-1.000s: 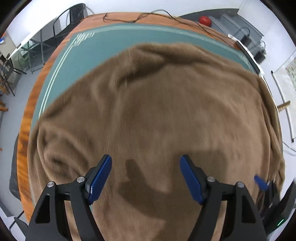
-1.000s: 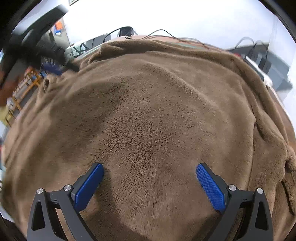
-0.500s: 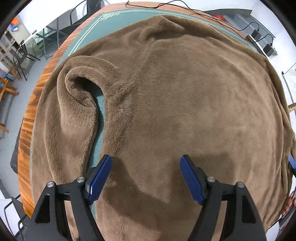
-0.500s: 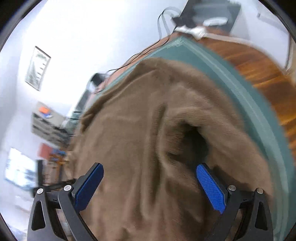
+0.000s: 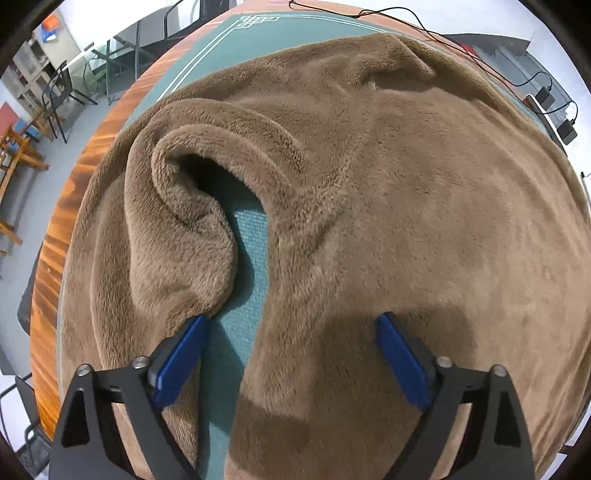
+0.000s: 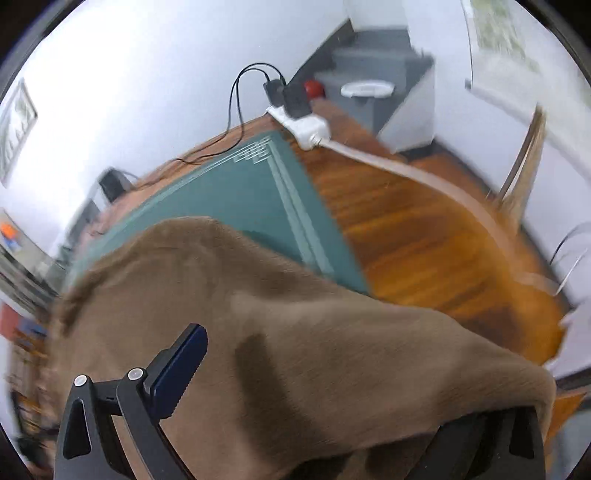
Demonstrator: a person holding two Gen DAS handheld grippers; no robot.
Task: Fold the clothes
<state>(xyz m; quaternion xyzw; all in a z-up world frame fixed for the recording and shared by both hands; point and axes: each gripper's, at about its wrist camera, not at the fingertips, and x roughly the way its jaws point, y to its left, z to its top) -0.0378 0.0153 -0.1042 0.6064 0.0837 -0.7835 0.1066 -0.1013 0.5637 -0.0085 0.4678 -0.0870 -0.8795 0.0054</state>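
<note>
A brown fleece garment (image 5: 406, 203) lies spread over the green mat (image 5: 247, 236) on a wooden table (image 5: 70, 221). My left gripper (image 5: 291, 321) points down at it, its jaws opening wide. Between them lie the garment's edge and a strip of bare mat, and the pads press on nothing. Its left fingertip (image 5: 184, 350) touches a rolled fold. In the blurred right wrist view the garment (image 6: 295, 314) drapes over the right finger of my right gripper (image 6: 295, 343) and hides it. The left finger (image 6: 181, 369) stands far out, so the jaws are open.
A white power strip (image 6: 303, 125) with plugs and a flat cable sits at the table's far corner. Thin black cables (image 5: 424, 26) run along the back edge. Chairs (image 5: 55, 96) and shelves stand on the floor to the left of the table.
The left jaws have spread wider and come closer to the rolled fold. The right view has swung toward the table's corner, and fabric now covers its right finger.
</note>
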